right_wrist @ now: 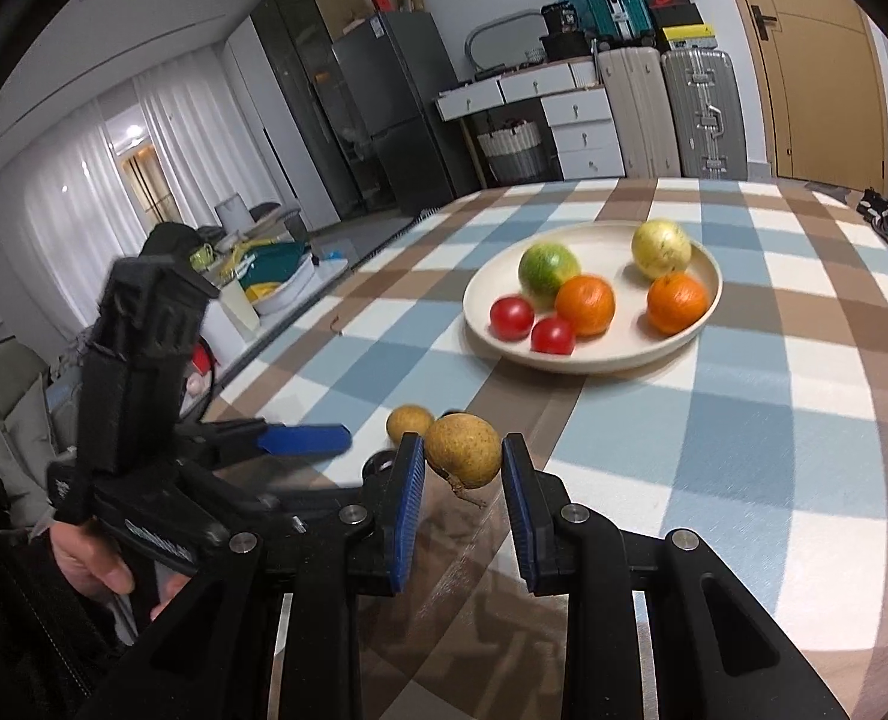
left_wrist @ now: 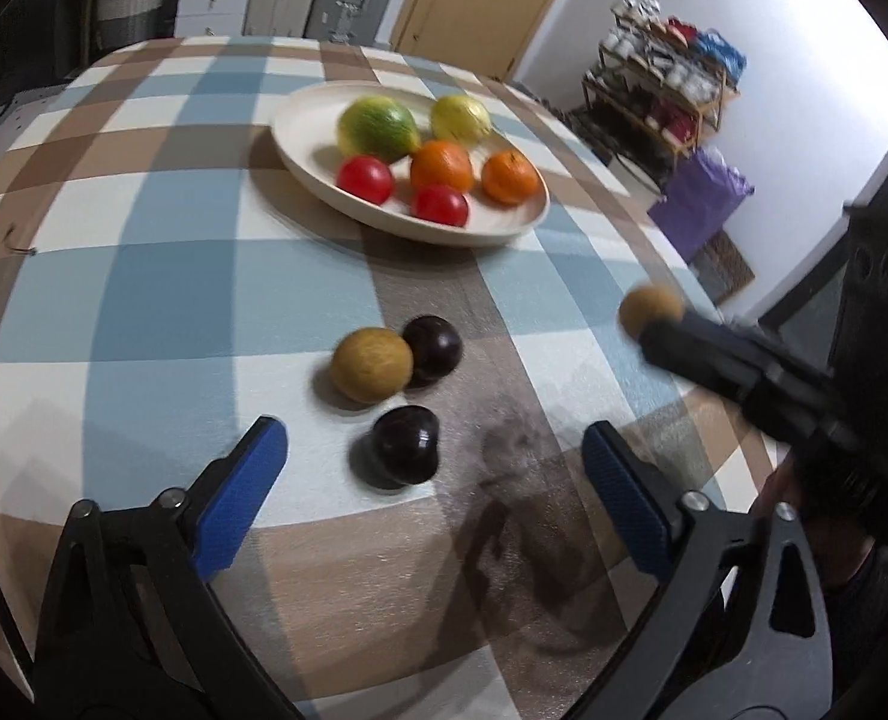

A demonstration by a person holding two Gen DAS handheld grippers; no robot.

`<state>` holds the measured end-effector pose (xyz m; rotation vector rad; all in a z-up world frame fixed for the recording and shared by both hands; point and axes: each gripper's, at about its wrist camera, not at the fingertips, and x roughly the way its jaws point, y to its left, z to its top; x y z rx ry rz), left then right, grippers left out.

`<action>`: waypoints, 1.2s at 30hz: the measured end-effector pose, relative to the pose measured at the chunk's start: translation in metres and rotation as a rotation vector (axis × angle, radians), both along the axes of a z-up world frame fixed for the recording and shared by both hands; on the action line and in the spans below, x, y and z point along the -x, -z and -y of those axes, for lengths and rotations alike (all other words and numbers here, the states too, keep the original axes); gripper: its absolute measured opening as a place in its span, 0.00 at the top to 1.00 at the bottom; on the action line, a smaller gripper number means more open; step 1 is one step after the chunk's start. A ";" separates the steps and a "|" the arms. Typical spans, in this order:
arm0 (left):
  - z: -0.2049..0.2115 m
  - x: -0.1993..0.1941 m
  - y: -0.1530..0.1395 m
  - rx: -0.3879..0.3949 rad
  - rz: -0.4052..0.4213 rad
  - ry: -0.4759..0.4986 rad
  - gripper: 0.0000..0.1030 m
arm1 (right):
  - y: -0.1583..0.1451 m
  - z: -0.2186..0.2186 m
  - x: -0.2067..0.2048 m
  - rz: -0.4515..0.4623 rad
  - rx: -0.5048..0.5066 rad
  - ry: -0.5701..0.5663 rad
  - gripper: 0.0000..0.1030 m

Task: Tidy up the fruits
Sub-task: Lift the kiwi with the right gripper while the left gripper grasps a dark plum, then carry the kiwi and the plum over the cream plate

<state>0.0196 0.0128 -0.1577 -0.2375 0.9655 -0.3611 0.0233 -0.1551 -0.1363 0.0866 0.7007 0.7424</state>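
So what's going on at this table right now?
A person is sorting fruit with a hand-held tool in each hand. The right tool is shut on a small brown round fruit, held above the checked tablecloth. The left tool is open over two dark purple plums and another brown fruit. The cream plate already holds six fruits.

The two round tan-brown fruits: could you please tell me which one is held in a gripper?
The tan-brown fruit clamped in the right gripper, off the checked tablecloth. The other tan-brown fruit rests there touching a dark purple fruit.
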 end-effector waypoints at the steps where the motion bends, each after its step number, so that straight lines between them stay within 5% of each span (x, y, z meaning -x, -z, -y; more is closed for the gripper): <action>1: 0.002 0.000 0.000 -0.013 -0.002 0.003 0.12 | -0.003 0.004 -0.002 0.006 -0.006 0.003 0.74; 3: 0.003 -0.001 -0.001 -0.023 -0.010 0.012 0.19 | -0.011 0.011 -0.004 0.029 -0.014 0.017 0.74; 8: 0.003 -0.006 -0.001 -0.042 -0.038 0.016 0.62 | -0.025 0.031 -0.010 0.062 -0.053 0.046 0.74; 11: 0.001 -0.008 0.001 -0.057 -0.052 0.007 0.79 | -0.028 0.036 -0.012 0.075 -0.052 0.056 0.74; 15: -0.003 -0.005 0.002 -0.037 -0.063 0.003 0.79 | -0.028 0.041 -0.009 0.077 -0.058 0.062 0.74; 23: 0.005 0.007 -0.029 -0.132 0.009 0.027 0.79 | -0.040 0.049 -0.010 0.107 -0.065 0.054 0.74; 36: 0.008 -0.044 -0.092 -0.073 0.102 0.049 0.79 | -0.077 0.040 -0.046 0.157 -0.056 0.044 0.74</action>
